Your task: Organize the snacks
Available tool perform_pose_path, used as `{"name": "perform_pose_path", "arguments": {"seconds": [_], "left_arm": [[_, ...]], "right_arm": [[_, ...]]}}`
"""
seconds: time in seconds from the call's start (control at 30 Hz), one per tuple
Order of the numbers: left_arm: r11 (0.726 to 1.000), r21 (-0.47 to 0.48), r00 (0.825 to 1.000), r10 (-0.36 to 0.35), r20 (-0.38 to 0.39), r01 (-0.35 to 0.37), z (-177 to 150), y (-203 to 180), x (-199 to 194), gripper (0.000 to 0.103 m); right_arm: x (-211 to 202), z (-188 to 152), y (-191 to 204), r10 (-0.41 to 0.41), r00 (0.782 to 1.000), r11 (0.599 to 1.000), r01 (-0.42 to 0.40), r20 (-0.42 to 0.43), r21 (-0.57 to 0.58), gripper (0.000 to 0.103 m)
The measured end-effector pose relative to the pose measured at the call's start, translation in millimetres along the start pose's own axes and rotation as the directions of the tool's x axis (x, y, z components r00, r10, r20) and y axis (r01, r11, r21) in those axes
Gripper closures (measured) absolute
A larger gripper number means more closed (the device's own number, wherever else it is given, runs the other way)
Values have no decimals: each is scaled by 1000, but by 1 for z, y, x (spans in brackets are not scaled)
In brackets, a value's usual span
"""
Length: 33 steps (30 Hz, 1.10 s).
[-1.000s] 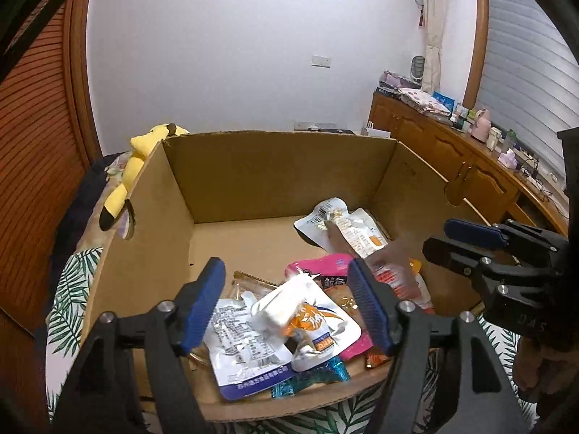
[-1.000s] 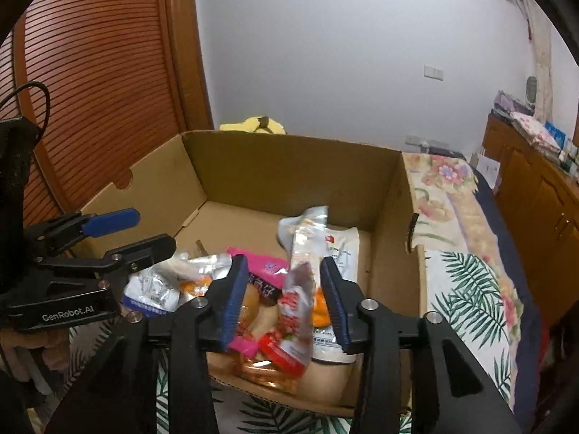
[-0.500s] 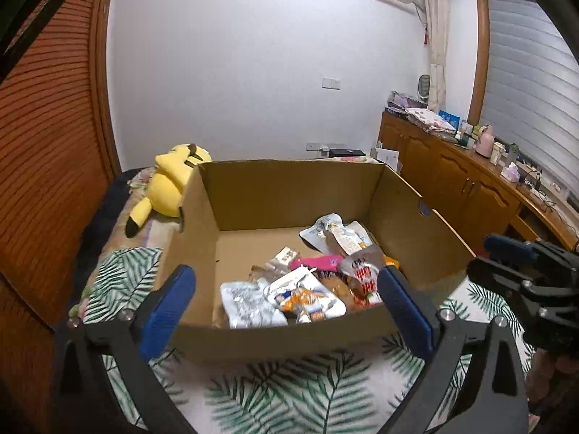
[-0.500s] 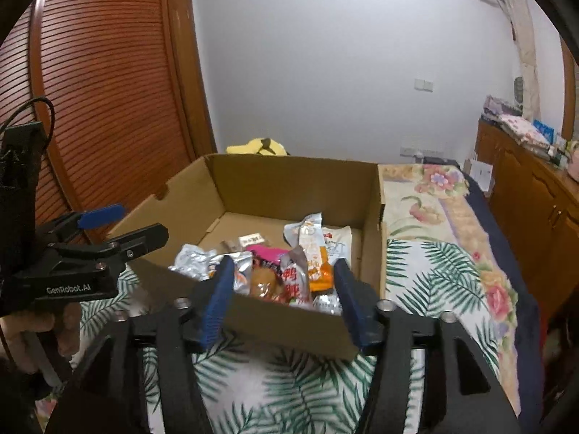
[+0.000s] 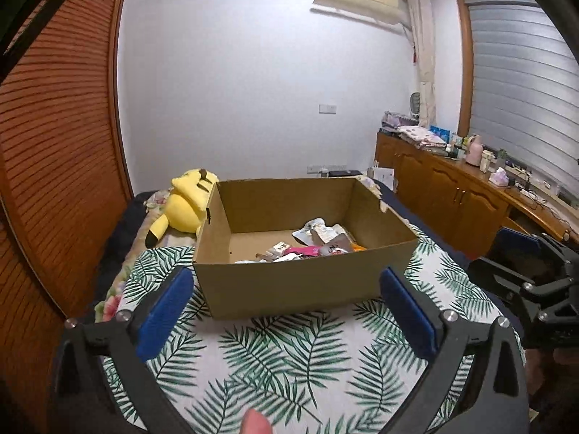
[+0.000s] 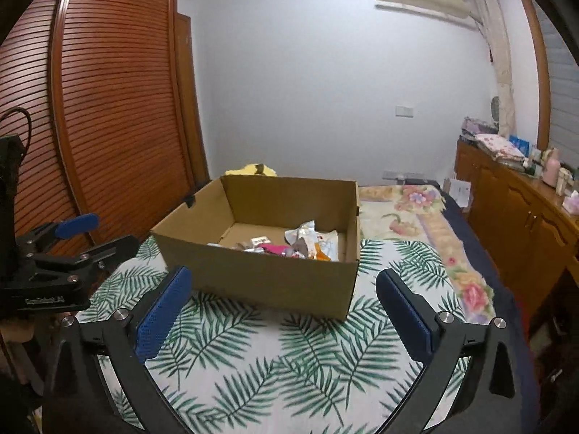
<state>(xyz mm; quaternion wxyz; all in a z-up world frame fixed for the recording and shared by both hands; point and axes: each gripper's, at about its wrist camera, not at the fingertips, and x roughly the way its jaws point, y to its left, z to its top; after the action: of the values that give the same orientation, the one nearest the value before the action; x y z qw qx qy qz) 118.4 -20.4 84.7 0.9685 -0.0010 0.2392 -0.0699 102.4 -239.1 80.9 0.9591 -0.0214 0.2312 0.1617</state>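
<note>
Bed point(image 5: 289, 361), leaf-print cover: fills lower frame in both views, 4 to 8 o'clock. Carries box.

Box point(image 5: 289, 285), open cardboard: at 12 o'clock from both grippers, well apart from fingertips. Long axis running 9 to 3 o'clock in left view; skewed in right view, near corner toward 5 o'clock.

Snacks point(image 5: 318, 246): loose packets heaped inside box, on floor toward near wall and right half. None visible outside box on the cover.

Left gripper point(image 5: 286, 311): jaws spread fully, just finished opening, nothing between pads. Aimed slightly downward at box near wall.

Right gripper point(image 6: 286, 307): jaws spread fully, opened within the last half second, empty.

Deciding relation: snack heap straight ahead at 12 o'clock, beyond near wall; reach over rim needed. Heap toward right wall, so right gripper judged nearer.

View differences:
- Left view only: yellow plush point(image 5: 184, 206) at 10 o'clock beside box, in full; fingertip at 6 o'clock edge; right gripper at 3 o'clock.
- Right view only: floral bedding point(image 6: 416, 217) at 2 o'clock beyond box; left gripper at 9 o'clock; plush reduced to a sliver behind far wall.
</note>
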Motion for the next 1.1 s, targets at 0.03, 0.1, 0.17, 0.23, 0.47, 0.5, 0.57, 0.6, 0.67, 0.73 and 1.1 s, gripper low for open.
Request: {"name": "perform_pose_path", "arguments": {"seconds": [0.03, 0.1, 0.17, 0.23, 0.47, 0.5, 0.57, 0.6, 0.67, 0.73, 1.1], "left_arm": [[1000, 5, 1000, 6, 7, -6, -3, -2, -7, 0], [1000, 7, 1000, 21, 17, -21, -7, -5, -18, 0], [999, 11, 999, 32, 20, -33, -11, -8, -26, 0], [998, 20, 999, 51, 14, -52, -18, -12, -36, 0], [999, -14, 999, 40, 30, -40, -44, -16, -66, 0], [999, -14, 999, 41, 30, -41, -47, -17, -70, 0], [999, -14, 999, 44, 31, -44, -52, -19, -77, 0], [999, -13, 998, 47, 29, -47, -54, -20, -80, 0], [999, -13, 998, 48, 29, -48, -58, -22, -87, 0], [999, -19, 998, 49, 28, -48, -62, -24, -95, 0], [998, -30, 997, 60, 39, -59, -84, -30, -127, 0]], "right_arm": [[-7, -3, 1, -1, 1000, 1000, 1, 6, -1, 0], [-19, -8, 3, -5, 1000, 1000, 5, 17, -1, 0], [-31, -12, 5, -9, 1000, 1000, 8, 29, 3, 0], [-41, -17, 7, -13, 999, 1000, 13, 37, 3, 0], [-73, -33, 14, -58, 997, 998, 59, 53, -18, 0], [-77, -35, 15, -61, 997, 998, 62, 55, -19, 0], [-86, -39, 16, -68, 996, 997, 69, 61, -21, 0], [-89, -41, 17, -69, 996, 997, 70, 63, -21, 0], [-98, -45, 18, -65, 996, 998, 66, 67, -17, 0], [-105, -49, 19, -66, 995, 998, 68, 74, -17, 0], [-130, -77, 16, -85, 994, 996, 85, 74, 1, 0]]}}
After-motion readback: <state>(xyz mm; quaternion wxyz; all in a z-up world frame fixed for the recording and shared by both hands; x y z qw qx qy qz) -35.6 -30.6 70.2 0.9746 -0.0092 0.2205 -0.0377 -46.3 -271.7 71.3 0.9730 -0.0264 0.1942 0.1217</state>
